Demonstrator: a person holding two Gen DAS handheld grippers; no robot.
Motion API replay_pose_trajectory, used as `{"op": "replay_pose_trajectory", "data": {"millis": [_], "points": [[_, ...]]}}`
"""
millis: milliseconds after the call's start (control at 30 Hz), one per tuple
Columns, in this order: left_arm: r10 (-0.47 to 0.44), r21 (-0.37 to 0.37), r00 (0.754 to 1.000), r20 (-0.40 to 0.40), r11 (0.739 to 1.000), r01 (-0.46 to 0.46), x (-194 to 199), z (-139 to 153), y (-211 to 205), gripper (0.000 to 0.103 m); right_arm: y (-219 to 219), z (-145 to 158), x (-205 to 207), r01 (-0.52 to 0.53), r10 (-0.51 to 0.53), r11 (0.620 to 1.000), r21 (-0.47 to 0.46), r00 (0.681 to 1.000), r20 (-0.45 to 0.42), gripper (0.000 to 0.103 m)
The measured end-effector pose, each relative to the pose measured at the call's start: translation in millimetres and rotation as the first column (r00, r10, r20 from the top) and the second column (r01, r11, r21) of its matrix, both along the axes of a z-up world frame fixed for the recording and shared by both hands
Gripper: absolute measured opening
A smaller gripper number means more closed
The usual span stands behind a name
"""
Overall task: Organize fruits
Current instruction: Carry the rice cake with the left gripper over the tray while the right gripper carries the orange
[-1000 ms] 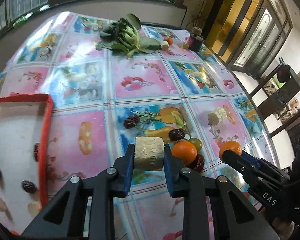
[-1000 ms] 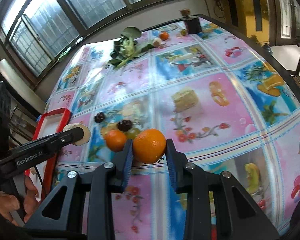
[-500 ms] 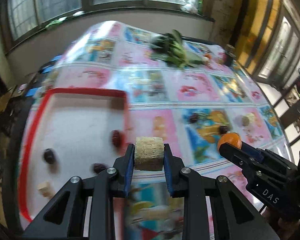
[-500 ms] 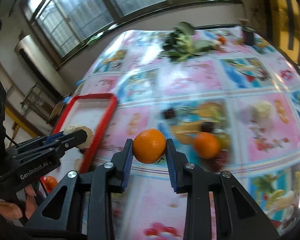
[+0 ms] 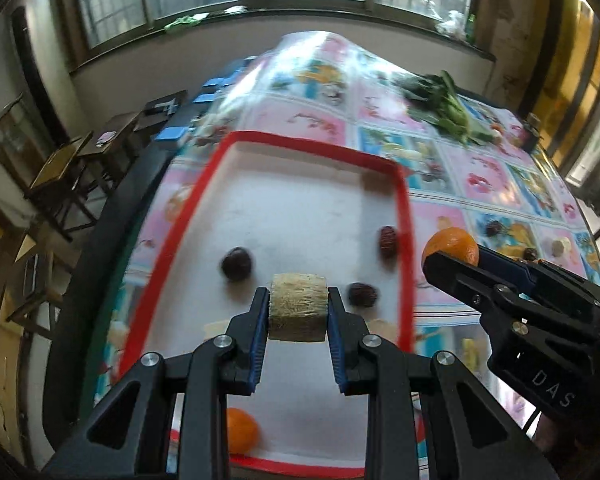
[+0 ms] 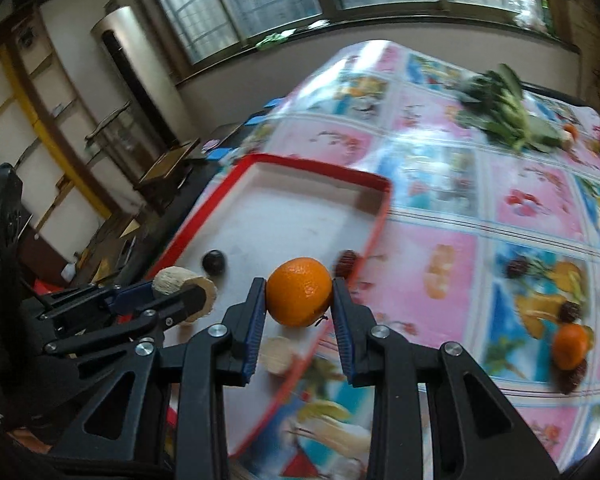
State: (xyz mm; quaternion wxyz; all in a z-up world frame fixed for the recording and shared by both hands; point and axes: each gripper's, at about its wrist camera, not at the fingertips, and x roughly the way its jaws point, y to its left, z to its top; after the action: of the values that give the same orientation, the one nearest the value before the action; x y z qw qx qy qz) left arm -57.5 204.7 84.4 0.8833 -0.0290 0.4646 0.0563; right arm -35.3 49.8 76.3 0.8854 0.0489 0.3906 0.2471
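A white tray with a red rim (image 5: 403, 208) sits on a glossy pink-and-blue fruit-print tablecloth (image 6: 540, 208); a round orange tangerine (image 6: 299, 291) shows bright orange.

The right tool (image 6: 299, 300) clamps an orange (image 6: 299, 291) above the red-rimmed tray (image 6: 374, 224).

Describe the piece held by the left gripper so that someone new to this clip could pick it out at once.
Start at the red-rimmed white tray on the fruit-print tablecloth. In the left wrist view, the left gripper hangs over the tray, shut on a short pale cylinder with a fibrous beige side. The dark round fruits below it are smooth, and the right gripper holds an orange.
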Motion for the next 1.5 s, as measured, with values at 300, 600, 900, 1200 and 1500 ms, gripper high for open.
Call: {"op": "replay_pose_trajectory", "data": {"millis": [300,600,900,1200,1500], "points": [[0.098,0.005,0.995,-0.013,0.995,-0.098,-19,-13,49,0.027,41,-8,-12,-0.075,0.075,0.997,-0.018,0.997,-0.002,0.034],[0.143,0.022,0.989,-0.047,0.99,-0.142,-34,-31,74,0.026,56,-34,-32,-0.098,0.096,0.994,-0.052,0.994,-0.052,0.034],[0.142,0.023,0.988,-0.059,0.99,-0.141,-36,-39,80,0.027,71,-45,-41,-0.125,0.119,0.989,-0.083,0.991,-0.066,0.034],[0.124,0.023,0.99,-0.062,0.992,-0.123,-35,-42,83,0.027,75,-48,-41,-0.113,0.107,0.989,-0.093,0.992,-0.071,0.034],[0.122,0.024,0.99,-0.069,0.992,-0.12,-32,-46,85,0.027,79,-52,-40,-0.107,0.099,0.989,-0.104,0.992,-0.08,0.034]]}}
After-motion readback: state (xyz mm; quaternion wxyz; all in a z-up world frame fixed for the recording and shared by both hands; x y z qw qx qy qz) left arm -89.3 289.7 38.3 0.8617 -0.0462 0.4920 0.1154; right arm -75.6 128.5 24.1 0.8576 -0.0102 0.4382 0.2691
